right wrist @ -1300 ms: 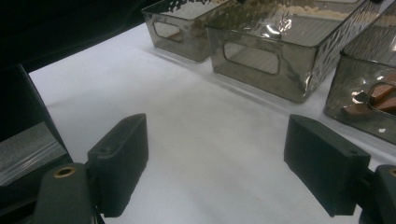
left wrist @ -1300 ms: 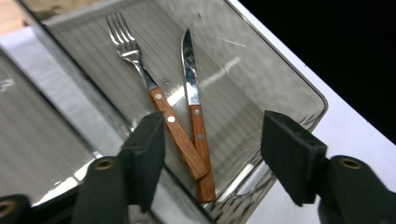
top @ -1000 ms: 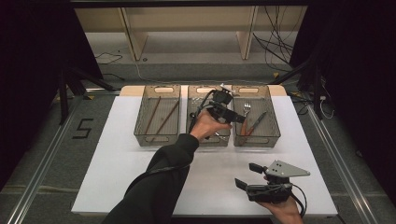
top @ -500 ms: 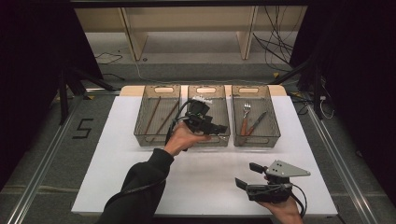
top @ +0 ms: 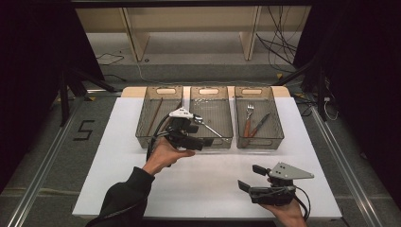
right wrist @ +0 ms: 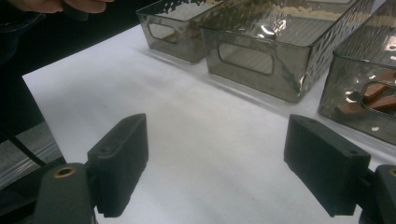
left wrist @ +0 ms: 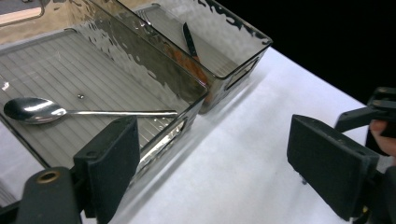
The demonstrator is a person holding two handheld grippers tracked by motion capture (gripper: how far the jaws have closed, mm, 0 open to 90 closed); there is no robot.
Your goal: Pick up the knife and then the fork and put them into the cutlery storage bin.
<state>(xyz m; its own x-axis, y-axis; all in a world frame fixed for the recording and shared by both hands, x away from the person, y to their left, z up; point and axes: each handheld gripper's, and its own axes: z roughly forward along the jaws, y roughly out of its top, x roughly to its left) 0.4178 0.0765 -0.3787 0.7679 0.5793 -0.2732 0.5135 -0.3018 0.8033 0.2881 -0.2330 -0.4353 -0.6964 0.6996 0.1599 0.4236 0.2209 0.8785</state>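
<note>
the spoon (left wrist: 35, 110) lies in the middle bin (left wrist: 140, 79), just beyond the left hand-held gripper (left wrist: 224, 163), its empty jaws just opened wide.

Spoon (left wrist: 32, 110) handle tip hidden behind left claw (left wrist: 219, 163) (left-hand jaw).

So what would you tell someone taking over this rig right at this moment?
Left gripper: jaws have just been opening, nothing between them, above the near edge of the middle bin.
Right gripper: open and empty, low over the white table, near right.
Spoon lies in the middle bin; fork and knife in the right bin; a thin stick-like piece in the left bin.
Done: cutlery appears sorted by bin, spoon seemingly just dropped.
Left: nothing loose shows on the table; likely just pull back.
</note>
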